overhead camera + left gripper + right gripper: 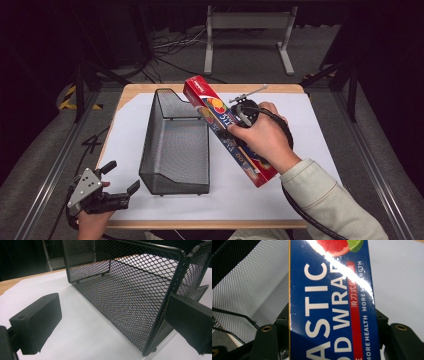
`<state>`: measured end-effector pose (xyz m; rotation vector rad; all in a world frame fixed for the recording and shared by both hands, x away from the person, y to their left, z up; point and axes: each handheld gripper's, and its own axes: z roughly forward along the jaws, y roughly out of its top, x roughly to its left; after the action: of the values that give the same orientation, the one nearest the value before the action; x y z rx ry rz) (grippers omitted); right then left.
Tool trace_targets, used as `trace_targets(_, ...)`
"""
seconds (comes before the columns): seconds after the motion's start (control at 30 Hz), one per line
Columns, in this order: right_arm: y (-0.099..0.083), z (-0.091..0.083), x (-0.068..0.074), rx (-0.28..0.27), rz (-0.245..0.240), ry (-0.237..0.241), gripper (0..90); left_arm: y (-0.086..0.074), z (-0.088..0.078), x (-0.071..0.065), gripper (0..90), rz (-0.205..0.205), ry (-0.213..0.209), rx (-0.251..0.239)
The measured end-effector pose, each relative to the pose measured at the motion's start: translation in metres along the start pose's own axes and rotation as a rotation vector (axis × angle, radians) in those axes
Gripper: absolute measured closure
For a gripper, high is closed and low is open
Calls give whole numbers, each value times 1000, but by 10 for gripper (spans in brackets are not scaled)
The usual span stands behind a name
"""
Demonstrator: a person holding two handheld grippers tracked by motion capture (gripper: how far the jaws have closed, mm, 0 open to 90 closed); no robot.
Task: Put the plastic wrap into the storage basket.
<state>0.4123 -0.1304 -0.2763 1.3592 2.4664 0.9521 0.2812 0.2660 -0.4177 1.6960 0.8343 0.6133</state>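
A long blue and red plastic wrap box [207, 102] is held up at a slant, and my right gripper [231, 129] is shut on its middle. The box's far end hangs by the right rim of a black wire-mesh basket [150, 135]. In the right gripper view the box [329, 290] runs up between the jaws of the right gripper [332, 337], with the basket mesh [249, 285] to its left. My left gripper [121, 177] rests open at the table's front left corner. In its own view the left gripper [110, 322] faces the basket's near corner [130, 290], nothing between the jaws.
A white sheet [300, 130] covers the wooden table [210, 224]. The basket stands lengthwise at the sheet's middle left. Beyond the table's far edge a grey metal stand [247, 22] and cables lie on the floor. Metal rails run along both sides.
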Motion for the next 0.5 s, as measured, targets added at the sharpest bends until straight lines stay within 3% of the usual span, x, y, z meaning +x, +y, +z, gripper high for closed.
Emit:
trace_targets(0.27, 6, 16, 15, 18, 30, -12, 398, 1, -1, 0, 20, 3, 2, -5)
trace_targets(0.5, 14, 33, 32, 52, 49, 8, 397, 3, 1, -1, 20, 4, -3, -6)
